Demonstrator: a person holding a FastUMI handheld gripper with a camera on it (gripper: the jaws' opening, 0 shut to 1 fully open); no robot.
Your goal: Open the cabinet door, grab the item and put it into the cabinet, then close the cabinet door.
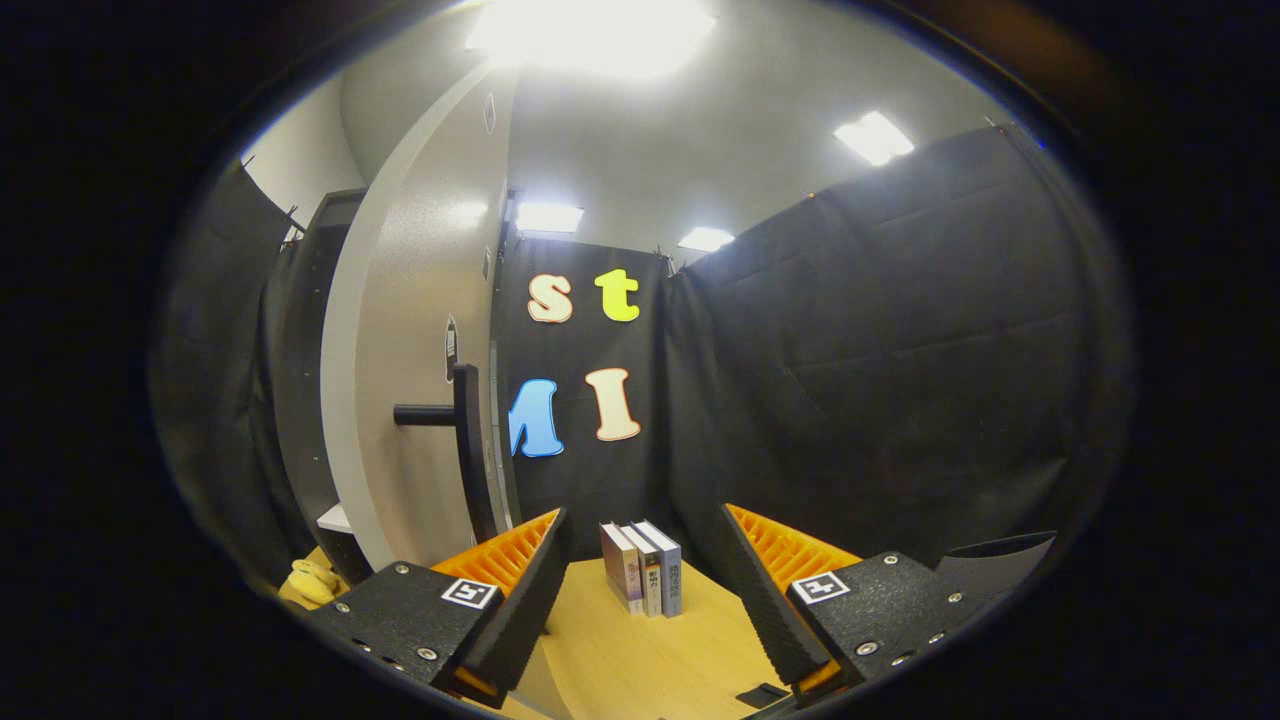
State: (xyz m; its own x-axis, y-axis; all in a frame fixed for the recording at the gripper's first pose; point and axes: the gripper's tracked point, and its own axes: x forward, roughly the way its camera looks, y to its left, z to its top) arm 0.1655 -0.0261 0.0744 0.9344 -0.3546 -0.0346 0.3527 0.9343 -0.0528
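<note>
3 upright books (641, 568) beyond the tool (645, 575), fingers apart, empty

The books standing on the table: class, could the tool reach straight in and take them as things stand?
Probably yes. The tool is open, with the books upright just ahead, between its fingers, and bare table in between. The open cabinet door stands off to the side, out of the way.
</note>
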